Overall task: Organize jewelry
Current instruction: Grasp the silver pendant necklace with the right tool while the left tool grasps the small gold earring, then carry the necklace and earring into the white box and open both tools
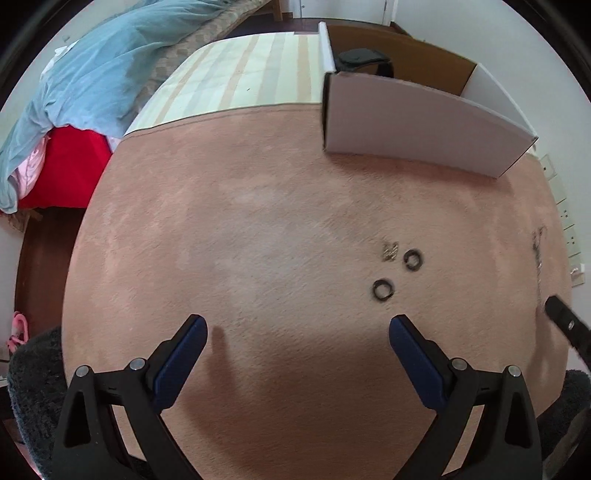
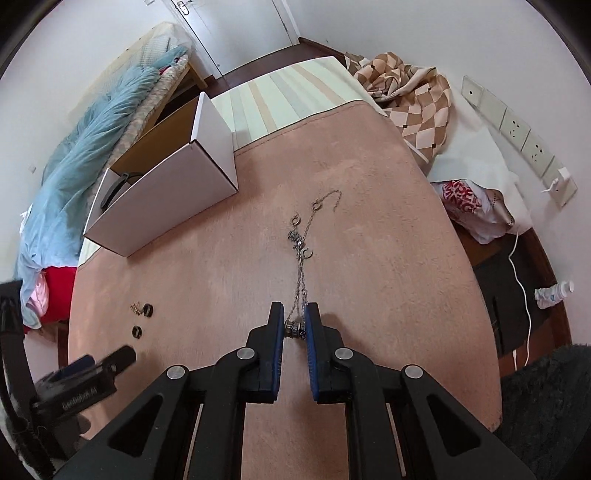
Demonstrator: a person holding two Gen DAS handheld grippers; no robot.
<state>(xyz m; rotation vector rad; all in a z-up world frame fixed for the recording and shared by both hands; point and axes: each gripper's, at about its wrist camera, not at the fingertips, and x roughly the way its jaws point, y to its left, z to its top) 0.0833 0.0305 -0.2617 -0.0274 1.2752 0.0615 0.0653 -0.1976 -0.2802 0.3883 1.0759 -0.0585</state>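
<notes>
Right gripper (image 2: 294,323) pinching necklace (image 2: 301,254) (chain trailing toward twelve o'clock); left gripper (image 1: 297,341) spread wide, rings (image 1: 383,289) at one o'clock.

Both wrist views look steeply down, seemingly close — sharing the pink mat (image 1: 258,221).

Pink-covered bench (image 2: 388,258), centre. Beyond its far edge: striped cloth (image 2: 280,99), white door (image 2: 236,29), dark wood floor (image 2: 258,66). Left of bench: bed with blue blanket (image 2: 99,133). Right of bench: checked blanket (image 2: 413,99), white wall with sockets (image 2: 517,129).
</notes>
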